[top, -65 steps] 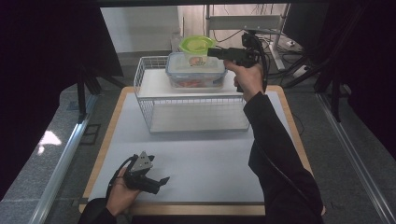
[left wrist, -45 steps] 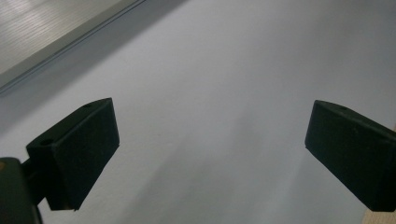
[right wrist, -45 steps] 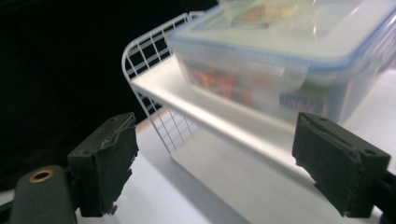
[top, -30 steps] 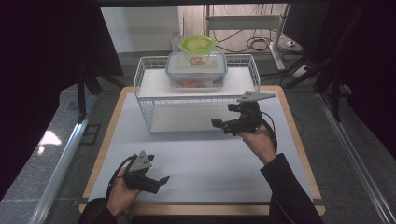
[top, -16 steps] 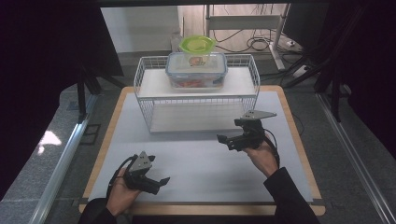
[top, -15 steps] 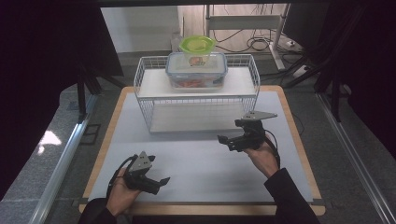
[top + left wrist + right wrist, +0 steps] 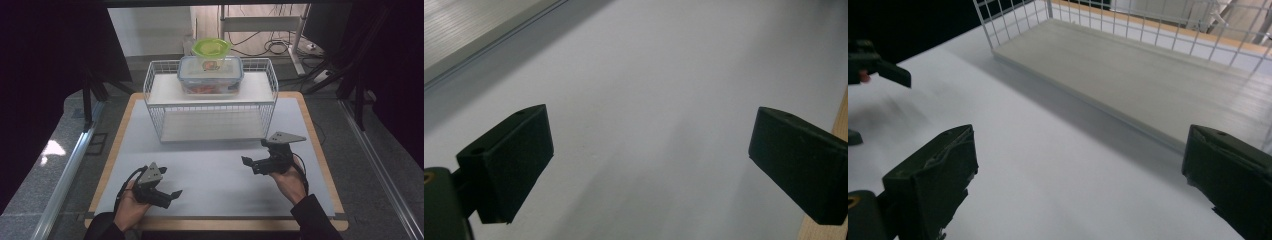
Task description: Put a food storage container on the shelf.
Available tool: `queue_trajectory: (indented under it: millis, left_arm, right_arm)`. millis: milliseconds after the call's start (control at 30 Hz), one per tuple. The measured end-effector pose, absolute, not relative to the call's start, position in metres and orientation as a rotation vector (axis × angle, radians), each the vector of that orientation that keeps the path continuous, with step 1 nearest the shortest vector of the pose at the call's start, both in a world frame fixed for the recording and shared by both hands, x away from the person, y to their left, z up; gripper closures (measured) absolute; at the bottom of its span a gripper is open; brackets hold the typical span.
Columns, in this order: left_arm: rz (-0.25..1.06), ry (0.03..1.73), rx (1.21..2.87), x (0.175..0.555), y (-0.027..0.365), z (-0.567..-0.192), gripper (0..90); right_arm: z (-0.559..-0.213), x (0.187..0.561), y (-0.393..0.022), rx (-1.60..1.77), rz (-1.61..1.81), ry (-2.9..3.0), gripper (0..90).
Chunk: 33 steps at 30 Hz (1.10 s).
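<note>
Right gripper (image 7: 248,163) low over table (image 7: 220,175), just in front of wire rack (image 7: 210,107), long axis pointing left; jaws wide apart, empty. Left gripper (image 7: 172,195) near front edge, gaping, empty. Right gripper view shows rack's lower shelf (image 7: 1128,75); high view shows lidded container (image 7: 210,75) on top.

Grey floor (image 7: 60,165), dark curtains (image 7: 45,75), cables (image 7: 272,47) behind table.
</note>
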<state>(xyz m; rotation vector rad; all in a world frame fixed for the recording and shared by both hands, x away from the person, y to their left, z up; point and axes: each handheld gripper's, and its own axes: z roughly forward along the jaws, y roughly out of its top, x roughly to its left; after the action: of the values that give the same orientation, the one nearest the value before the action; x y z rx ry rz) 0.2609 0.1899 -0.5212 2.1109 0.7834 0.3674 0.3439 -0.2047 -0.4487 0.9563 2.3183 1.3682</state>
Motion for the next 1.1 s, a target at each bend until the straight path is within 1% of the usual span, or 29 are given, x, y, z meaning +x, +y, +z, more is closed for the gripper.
queue_trajectory:
  millis: [433, 800, 1100]
  left_arm:
    - [0.372, 0.794, 2.120, 0.262, 0.189, -0.522, 3.5]
    - [0.374, 0.792, 2.130, 0.262, 0.189, -0.523, 3.3]
    - [0.377, 0.794, 2.140, 0.263, 0.188, -0.524, 3.3]
  right_arm:
    - [-0.472, 0.325, -0.222, 0.969, 1.294, 2.322, 1.1]
    - [-0.494, 0.310, -0.232, 0.978, 1.165, 2.382, 0.7]
    - [-0.507, 0.307, -0.239, 1.030, 1.083, 2.438, 0.3]
